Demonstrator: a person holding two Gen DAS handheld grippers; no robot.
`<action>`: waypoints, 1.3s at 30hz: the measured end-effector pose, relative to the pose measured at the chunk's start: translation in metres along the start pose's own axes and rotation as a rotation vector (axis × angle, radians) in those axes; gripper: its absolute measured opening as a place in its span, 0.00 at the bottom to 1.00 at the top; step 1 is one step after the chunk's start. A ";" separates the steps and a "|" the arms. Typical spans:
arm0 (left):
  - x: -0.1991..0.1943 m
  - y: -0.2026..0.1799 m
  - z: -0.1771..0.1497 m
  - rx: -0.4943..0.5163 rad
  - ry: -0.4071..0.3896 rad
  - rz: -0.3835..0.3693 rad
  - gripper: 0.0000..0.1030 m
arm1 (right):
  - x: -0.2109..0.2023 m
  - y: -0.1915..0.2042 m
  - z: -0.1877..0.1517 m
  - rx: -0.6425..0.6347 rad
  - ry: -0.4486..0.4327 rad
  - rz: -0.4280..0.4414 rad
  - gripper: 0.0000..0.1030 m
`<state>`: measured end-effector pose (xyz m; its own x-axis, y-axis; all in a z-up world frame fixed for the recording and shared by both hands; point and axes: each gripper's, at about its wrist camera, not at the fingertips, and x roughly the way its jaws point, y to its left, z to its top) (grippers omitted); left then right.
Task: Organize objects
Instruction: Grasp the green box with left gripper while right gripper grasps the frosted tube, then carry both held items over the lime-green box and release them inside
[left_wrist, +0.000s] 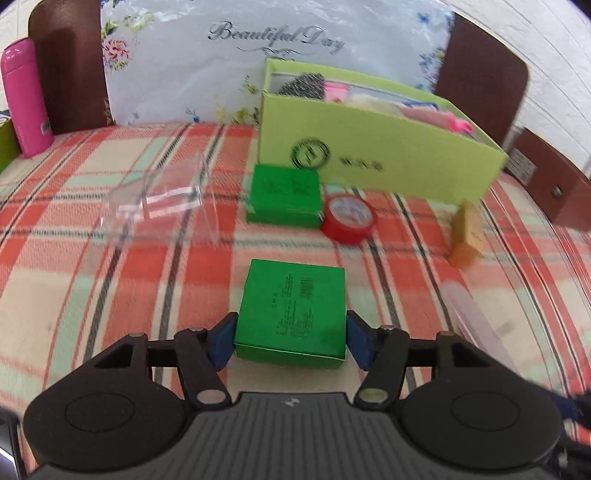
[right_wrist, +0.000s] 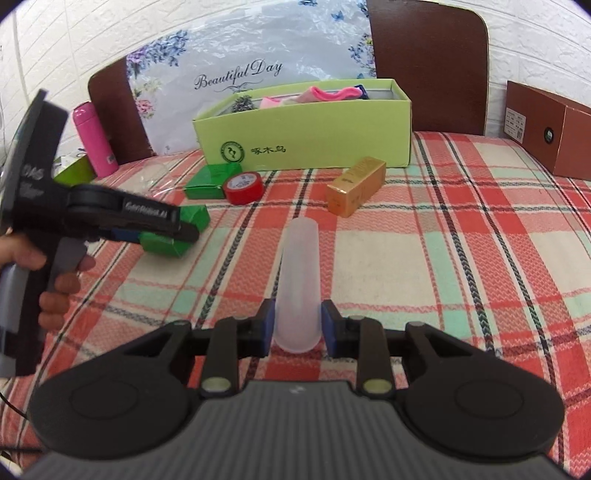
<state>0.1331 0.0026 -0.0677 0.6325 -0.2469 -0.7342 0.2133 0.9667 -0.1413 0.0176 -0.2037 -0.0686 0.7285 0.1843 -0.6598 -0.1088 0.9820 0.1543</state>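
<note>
My left gripper (left_wrist: 291, 339) is shut on a green box (left_wrist: 293, 308), its blue pads pressed on both sides; it also shows in the right wrist view (right_wrist: 173, 236) at the left. My right gripper (right_wrist: 297, 326) is shut on a frosted plastic tube (right_wrist: 299, 280) that points away over the plaid cloth. A second green box (left_wrist: 283, 194) and a red tape roll (left_wrist: 349, 214) lie in front of the light green open box (left_wrist: 369, 155). A gold box (right_wrist: 356, 184) lies to its right.
A clear plastic piece (left_wrist: 159, 203) lies on the cloth at left. A pink bottle (left_wrist: 24, 99) stands at far left. A brown carton (right_wrist: 546, 129) sits at the right. A floral bag (right_wrist: 229, 74) and chair backs stand behind.
</note>
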 end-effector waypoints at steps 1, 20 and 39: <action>-0.006 -0.003 -0.008 0.022 0.005 -0.009 0.62 | -0.002 -0.001 -0.002 0.004 0.009 0.014 0.26; -0.009 -0.028 -0.024 0.092 0.012 0.068 0.65 | 0.035 0.007 0.012 -0.023 0.024 -0.016 0.35; -0.064 -0.058 0.022 0.114 -0.138 -0.146 0.61 | -0.025 -0.022 0.044 0.004 -0.118 0.039 0.25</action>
<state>0.0964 -0.0394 0.0019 0.6828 -0.3977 -0.6129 0.3879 0.9082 -0.1572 0.0319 -0.2319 -0.0229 0.7981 0.2164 -0.5623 -0.1365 0.9739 0.1811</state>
